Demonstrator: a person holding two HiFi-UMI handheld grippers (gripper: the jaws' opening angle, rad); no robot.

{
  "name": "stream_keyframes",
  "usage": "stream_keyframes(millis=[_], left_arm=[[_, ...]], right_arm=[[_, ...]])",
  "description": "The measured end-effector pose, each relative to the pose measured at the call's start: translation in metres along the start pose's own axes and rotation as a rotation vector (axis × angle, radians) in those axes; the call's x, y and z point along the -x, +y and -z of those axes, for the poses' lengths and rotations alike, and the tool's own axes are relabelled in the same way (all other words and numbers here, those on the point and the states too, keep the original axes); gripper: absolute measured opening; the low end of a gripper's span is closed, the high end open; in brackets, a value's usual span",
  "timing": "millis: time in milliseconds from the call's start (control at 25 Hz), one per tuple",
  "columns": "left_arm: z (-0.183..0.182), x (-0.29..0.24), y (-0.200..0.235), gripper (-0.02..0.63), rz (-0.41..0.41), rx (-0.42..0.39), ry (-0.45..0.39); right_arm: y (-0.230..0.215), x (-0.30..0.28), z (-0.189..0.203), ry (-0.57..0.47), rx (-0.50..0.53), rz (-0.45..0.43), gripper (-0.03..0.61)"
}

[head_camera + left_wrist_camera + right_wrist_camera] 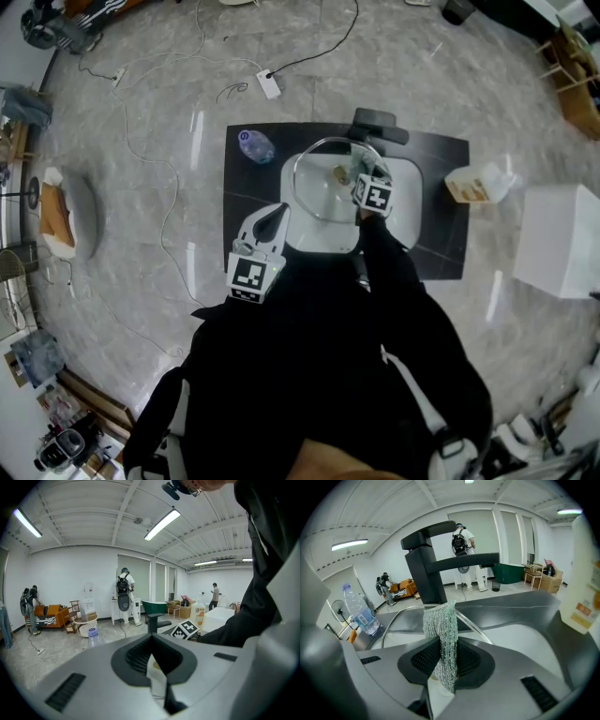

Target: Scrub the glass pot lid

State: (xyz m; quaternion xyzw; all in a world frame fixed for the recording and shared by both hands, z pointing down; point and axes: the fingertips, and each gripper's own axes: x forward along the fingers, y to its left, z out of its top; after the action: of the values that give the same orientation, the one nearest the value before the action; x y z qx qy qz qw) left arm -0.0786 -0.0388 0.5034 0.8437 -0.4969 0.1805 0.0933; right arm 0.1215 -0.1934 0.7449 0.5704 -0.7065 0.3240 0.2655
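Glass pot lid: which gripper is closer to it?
Right. The right gripper, clamping a mesh scrubber, is over the glass pot lid in the sink. The left gripper sits just off the lid, by the sink's near left edge.

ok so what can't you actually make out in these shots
Whether the scrub cloth touches the lid: in head view the right gripper covers that spot; in right gripper view the cloth hangs in front.
Soap bottle label: too small in head view, cut off by the edge in right gripper view.
The lid in left gripper view: the left gripper body blocks it.
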Motion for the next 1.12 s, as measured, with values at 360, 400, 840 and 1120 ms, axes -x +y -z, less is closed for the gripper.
stream_keyframes(millis=[360, 400, 840, 1120], left_arm=[[0.001, -0.005, -0.002, 0.002, 0.025, 0.003, -0.005], [0.0, -0.005, -0.003, 0.002, 0.03, 0.008, -0.009], [-0.001, -0.003, -0.005, 0.002, 0.046, -0.004, -0.019], [-0.003, 0.0, -0.007, 0.002, 0.051, -0.003, -0.028]], right_arm=[[-0.02, 0.01, 0.001, 0.012, -0.012, 0.033, 0.075], [-0.019, 0.012, 0.003, 0.021, -0.024, 0.024, 0.075], [-0.022, 0.02, 0.015, 0.071, -0.061, 0.018, 0.075], [-0.031, 0.028, 0.016, 0.065, -0.036, 0.04, 0.074]])
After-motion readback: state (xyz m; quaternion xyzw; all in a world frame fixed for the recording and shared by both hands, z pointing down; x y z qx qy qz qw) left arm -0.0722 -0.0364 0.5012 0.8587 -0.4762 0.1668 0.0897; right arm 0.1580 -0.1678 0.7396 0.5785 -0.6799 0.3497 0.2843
